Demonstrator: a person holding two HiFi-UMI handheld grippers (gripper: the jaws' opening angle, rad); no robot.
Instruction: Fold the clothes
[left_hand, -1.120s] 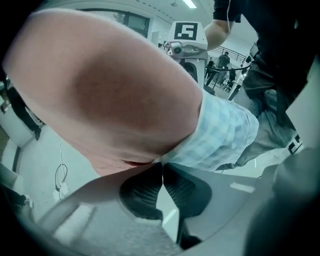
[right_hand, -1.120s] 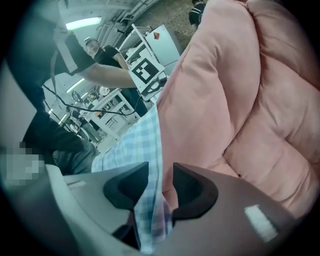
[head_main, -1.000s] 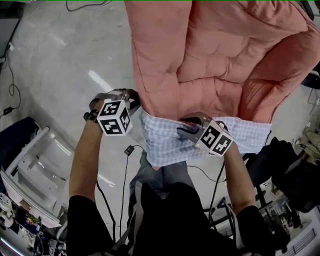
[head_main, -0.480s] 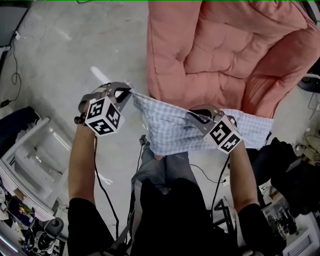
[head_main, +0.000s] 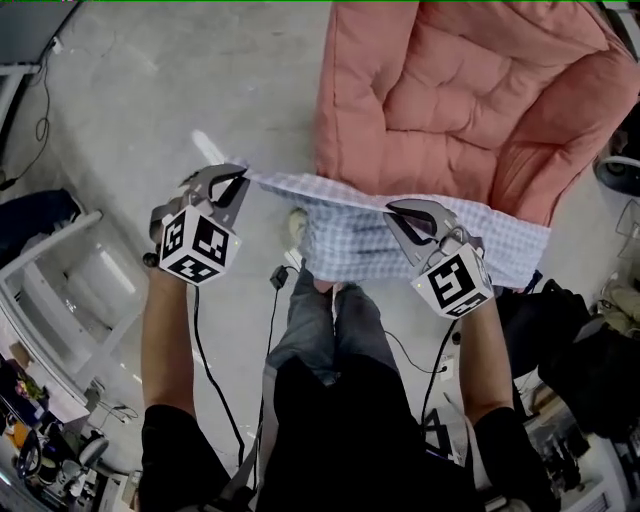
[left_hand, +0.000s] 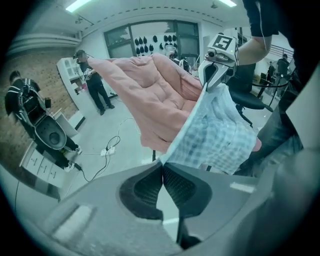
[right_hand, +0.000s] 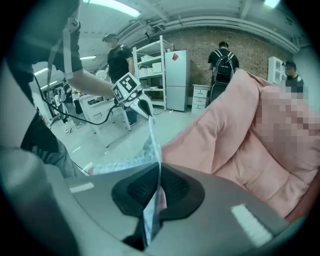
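Left tool (head_main: 238, 180) and right tool (head_main: 398, 213) were both clenched on the checked garment (head_main: 345, 238). The left one pinched an end of the upper edge at the very tips of its pads. The right one bit the same edge further along, with a strip of cloth running down through its jaws.

The likeliest trouble, as I judged it, was the left grip. With so little cloth caught, pulling the edge tighter could draw the corner out and drop that side toward the floor (head_main: 140, 90) below the tools. The part trailing past the right tool could also drag or snag on the pink quilted cover (head_main: 450, 100), and a fold started from an uneven hold would come out crooked.

The garment was thin, pale blue-and-white check, held in the air. Its top edge ran nearly straight from tool to tool, and the rest hung slack in loose folds beneath them. One stretch extended outward beyond the right tool, along the lower edge of the cover. That cover, thick and puffy, lay just beyond both tools.
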